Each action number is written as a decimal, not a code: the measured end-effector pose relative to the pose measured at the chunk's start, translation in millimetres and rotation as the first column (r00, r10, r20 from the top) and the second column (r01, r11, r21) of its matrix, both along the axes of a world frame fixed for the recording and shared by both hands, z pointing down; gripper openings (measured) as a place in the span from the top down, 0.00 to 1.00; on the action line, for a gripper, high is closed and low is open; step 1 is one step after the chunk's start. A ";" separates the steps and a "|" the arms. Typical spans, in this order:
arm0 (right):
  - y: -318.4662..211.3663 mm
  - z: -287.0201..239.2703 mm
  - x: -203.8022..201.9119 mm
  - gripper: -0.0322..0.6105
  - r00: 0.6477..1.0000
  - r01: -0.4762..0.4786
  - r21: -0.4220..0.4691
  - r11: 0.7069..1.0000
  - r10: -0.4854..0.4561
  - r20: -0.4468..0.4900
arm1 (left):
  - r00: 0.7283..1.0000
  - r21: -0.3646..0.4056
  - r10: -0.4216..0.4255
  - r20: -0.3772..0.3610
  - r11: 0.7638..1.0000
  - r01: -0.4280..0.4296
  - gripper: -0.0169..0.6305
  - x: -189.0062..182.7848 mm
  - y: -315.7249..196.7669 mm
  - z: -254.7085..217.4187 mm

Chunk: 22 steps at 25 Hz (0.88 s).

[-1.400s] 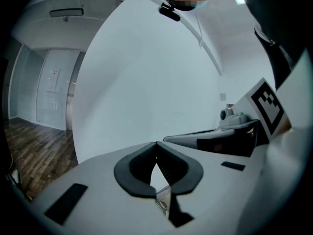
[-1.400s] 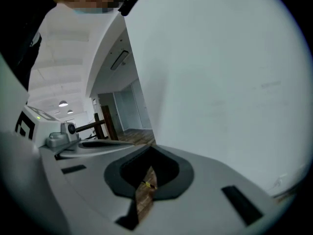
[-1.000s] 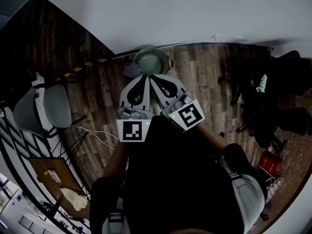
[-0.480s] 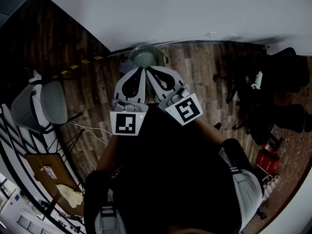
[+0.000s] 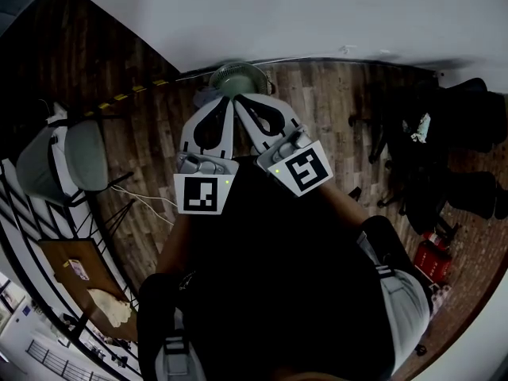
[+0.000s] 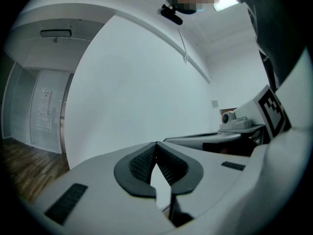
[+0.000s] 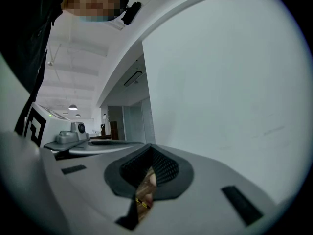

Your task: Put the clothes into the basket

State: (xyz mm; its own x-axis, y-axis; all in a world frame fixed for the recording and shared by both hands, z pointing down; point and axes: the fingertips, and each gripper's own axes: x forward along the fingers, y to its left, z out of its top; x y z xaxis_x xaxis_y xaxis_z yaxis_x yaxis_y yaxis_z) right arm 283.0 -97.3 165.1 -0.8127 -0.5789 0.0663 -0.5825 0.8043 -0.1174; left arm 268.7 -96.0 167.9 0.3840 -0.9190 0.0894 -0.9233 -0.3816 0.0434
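Head view first. The person holds the left gripper [image 5: 228, 105] and the right gripper [image 5: 242, 105] side by side at about chest height. Both point level toward the white wall [image 5: 317, 14], and their tips almost meet. The green basket [image 5: 238, 76] stands on the wood floor [image 5: 333, 117] far below those tips, showing just beyond them. A bluish-grey bundle [image 5: 203, 98], probably a piece of clothing, lies on the floor against the basket. It is on the outer side of the left gripper's tip and partly hidden by that gripper. I cannot tell whether any clothes are inside the basket.

In the left gripper view, the left gripper [image 6: 156, 155] is clenched: its ribbed pads [image 6: 142, 163] meet at the tip with only bare wall behind the gap, so it carries nothing. The right gripper [image 6: 244, 126] sits close on its right.

In the right gripper view, the right gripper [image 7: 149, 163] is also clenched and empty. Its pads [image 7: 164, 168] come together at the tip, and only a sliver of floor shows through the slot below. The left gripper [image 7: 73, 133] sits close on its left.

With both tools empty and high above the floor, I judge this to be a pause between grasps, not a carry. If the bundle is clothing, the next move would mean lowering a gripper to it and tipping the nose down. The jaws would have to be spread before contact and closed on a fold, then the piece lifted over the basket rim and let go.
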 end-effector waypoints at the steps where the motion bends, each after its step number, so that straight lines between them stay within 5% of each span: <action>1: 0.5 0.2 0.1 0.94 1.000 0.004 0.001 1.000 -0.004 0.000 | 1.000 0.000 -0.007 -0.006 1.000 0.007 0.95 0.1 0.5 0.0; 22: -3.4 5.9 19.1 0.94 1.000 0.005 -0.028 1.000 -0.005 0.001 | 1.000 -0.020 -0.005 0.008 1.000 0.005 0.95 19.3 -3.0 6.3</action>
State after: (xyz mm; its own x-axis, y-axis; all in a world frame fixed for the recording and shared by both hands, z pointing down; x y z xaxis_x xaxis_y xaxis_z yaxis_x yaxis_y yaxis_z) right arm 302.1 -100.8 171.1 -0.8156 -0.5729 0.0814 -0.5785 0.8035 -0.1404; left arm 288.0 -99.0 174.2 0.3786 -0.9189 0.1107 -0.9255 -0.3761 0.0437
